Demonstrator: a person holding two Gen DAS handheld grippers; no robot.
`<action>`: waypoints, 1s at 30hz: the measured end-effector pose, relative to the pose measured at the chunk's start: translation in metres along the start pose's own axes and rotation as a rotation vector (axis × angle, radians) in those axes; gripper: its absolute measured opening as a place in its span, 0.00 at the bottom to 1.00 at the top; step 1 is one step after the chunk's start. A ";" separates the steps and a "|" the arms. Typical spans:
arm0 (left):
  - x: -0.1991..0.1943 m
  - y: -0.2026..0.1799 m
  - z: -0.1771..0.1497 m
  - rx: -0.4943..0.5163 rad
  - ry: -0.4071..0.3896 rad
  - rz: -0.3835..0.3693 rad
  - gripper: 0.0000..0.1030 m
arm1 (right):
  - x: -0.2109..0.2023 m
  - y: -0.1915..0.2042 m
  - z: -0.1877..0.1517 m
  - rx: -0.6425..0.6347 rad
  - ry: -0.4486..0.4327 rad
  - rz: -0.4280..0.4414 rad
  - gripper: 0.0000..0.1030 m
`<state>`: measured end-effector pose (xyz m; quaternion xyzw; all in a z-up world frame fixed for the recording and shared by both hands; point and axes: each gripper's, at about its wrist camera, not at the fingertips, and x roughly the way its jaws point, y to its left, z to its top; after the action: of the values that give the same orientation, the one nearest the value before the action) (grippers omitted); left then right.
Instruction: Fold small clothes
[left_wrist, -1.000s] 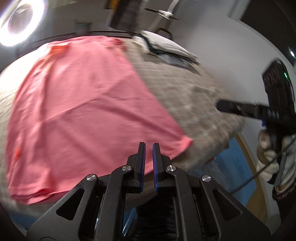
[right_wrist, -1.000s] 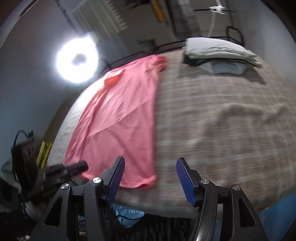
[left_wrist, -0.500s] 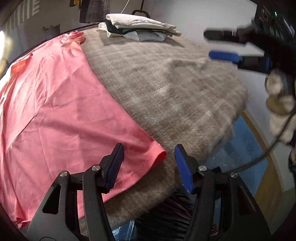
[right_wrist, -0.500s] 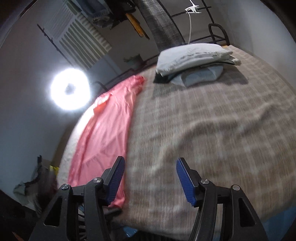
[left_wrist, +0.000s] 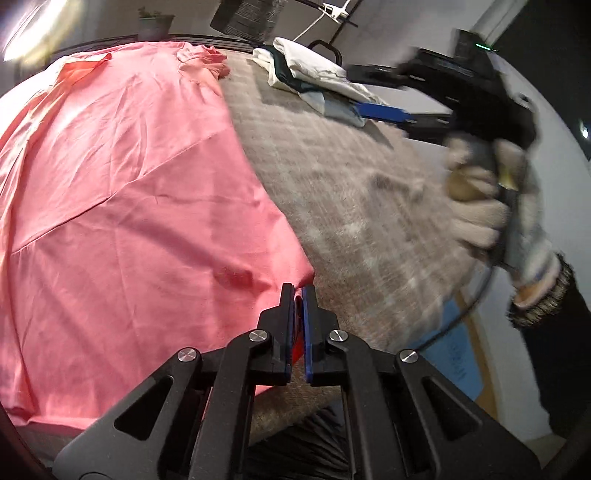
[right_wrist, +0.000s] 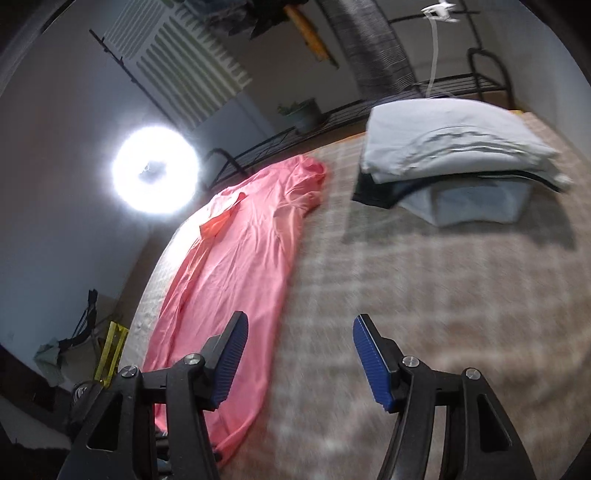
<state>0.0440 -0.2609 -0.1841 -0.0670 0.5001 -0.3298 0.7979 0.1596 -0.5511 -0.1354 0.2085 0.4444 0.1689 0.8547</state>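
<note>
Left hand-held gripper pinches near corner of pink shirt on bed. Right hand-held gripper spread wide above bed, holding nothing.

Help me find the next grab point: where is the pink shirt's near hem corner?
In the left wrist view, the pink shirt lies on the bed's left side, its near right hem corner pinched in the left tongs beside the bare plaid blanket.

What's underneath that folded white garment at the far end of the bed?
The folded white garment tops a stack: a dark layer and a pale blue piece show beneath it, resting on the plaid blanket. Anything deeper in the stack is covered.
</note>
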 end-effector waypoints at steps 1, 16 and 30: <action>-0.001 -0.002 0.000 0.003 -0.001 -0.002 0.02 | 0.013 0.002 0.007 -0.002 0.014 0.007 0.64; -0.030 0.007 0.008 -0.023 -0.057 -0.042 0.02 | 0.184 -0.023 0.111 0.301 0.080 0.008 0.67; -0.047 0.044 0.003 -0.116 -0.079 -0.081 0.01 | 0.222 0.007 0.154 0.240 0.101 -0.091 0.02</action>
<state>0.0535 -0.1997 -0.1659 -0.1462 0.4833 -0.3295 0.7978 0.4084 -0.4715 -0.2046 0.2803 0.5128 0.0858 0.8069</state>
